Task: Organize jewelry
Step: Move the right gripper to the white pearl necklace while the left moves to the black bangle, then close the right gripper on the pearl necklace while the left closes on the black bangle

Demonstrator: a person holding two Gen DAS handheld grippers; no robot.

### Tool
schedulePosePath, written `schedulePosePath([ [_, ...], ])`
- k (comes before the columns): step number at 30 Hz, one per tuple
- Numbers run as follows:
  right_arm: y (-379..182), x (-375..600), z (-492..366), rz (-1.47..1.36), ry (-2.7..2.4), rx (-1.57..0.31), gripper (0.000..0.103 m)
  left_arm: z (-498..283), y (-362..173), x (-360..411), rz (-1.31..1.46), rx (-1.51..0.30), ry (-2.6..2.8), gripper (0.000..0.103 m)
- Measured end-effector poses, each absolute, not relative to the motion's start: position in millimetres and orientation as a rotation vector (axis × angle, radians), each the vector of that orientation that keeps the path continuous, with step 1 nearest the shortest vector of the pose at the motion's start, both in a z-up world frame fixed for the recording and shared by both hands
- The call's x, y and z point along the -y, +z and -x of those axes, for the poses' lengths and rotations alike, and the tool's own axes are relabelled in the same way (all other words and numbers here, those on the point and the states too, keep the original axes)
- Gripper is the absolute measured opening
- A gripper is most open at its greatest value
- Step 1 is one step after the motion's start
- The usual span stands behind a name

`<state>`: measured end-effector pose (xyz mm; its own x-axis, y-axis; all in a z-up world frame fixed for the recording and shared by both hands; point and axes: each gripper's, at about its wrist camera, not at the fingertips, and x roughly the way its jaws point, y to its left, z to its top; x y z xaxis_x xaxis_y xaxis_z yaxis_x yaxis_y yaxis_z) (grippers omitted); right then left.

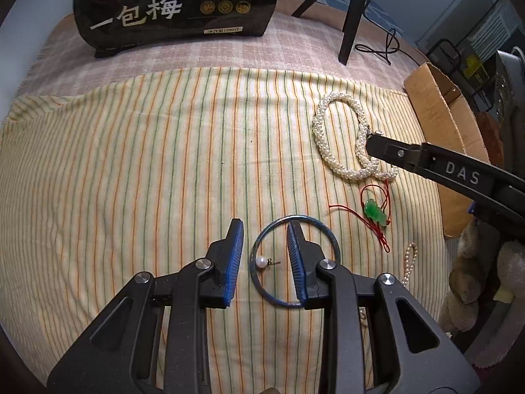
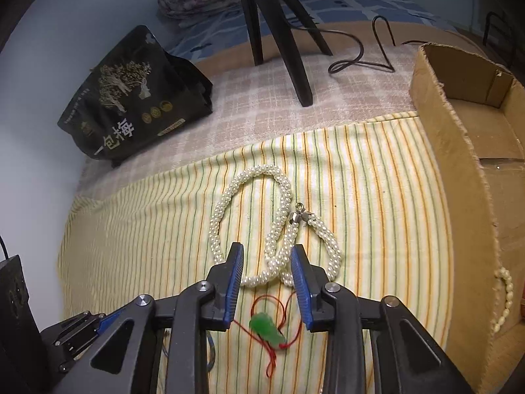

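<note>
A striped cloth [image 1: 164, 170] covers most of the surface, laid over a checked blanket [image 1: 295, 46]. A black snack bag [image 1: 174, 3] stands at the far edge, and a cardboard box [image 2: 459, 151] sits at the right side of the cloth, with a string of small pearls [image 2: 503, 298] hanging over its near wall.

The left gripper [image 1: 265, 257] hangs low over the cloth with its jaws apart, holding nothing. Its right finger sits inside a blue bangle [image 1: 325, 229] lying flat on the cloth, and the left finger is outside the ring. A pearl earring [image 1: 262, 261] lies inside the bangle, between the two fingers.

The right gripper [image 2: 267, 274] is spread open above a thick pearl necklace [image 2: 249, 177], coiled in loops near the box. Just nearer lies a green pendant [image 2: 267, 328] on a red cord [image 2: 272, 361].
</note>
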<state>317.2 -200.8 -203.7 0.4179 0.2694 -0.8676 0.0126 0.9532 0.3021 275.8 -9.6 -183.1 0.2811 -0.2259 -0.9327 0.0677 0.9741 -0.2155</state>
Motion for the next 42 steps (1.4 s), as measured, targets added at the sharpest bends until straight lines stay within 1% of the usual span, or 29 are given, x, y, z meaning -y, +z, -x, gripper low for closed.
schedulePosePath([
  [4,-209,197,-323,-0.265,0.157,-1.131,0.029,-281,-191,14,0.134,-1.285,-0.206,0.027],
  [6,-213,195,-326,-0.26,0.155,-1.136,0.028,-283,-196,17,0.122,-1.294,-0.21,0.024],
  [12,-221,195,-333,-0.252,0.148,-1.142,0.027,-286,-204,21,0.098,-1.294,-0.22,0.024],
  [14,-223,195,-335,-0.247,0.147,-1.14,0.026,-288,-206,21,0.098,-1.29,-0.22,0.019],
  [18,-224,192,-337,-0.228,0.145,-1.137,0.025,-287,-207,23,0.08,-1.277,-0.22,0.015],
  [22,-225,190,-338,-0.193,0.138,-1.129,0.018,-289,-208,25,0.075,-1.268,-0.213,0.009],
  [23,-224,189,-338,-0.19,0.139,-1.126,0.017,-289,-209,25,0.078,-1.268,-0.213,0.008],
  [25,-224,189,-337,-0.175,0.136,-1.122,0.01,-289,-209,25,0.083,-1.267,-0.211,0.007],
  [27,-224,190,-336,-0.17,0.132,-1.117,0.007,-289,-209,25,0.087,-1.266,-0.208,0.006],
  [35,-214,201,-332,-0.266,0.159,-1.095,0.006,-283,-198,15,0.144,-1.253,-0.206,0.001],
  [42,-192,205,-323,-0.317,0.201,-1.053,0.006,-281,-178,8,0.189,-1.214,-0.219,0.0],
])
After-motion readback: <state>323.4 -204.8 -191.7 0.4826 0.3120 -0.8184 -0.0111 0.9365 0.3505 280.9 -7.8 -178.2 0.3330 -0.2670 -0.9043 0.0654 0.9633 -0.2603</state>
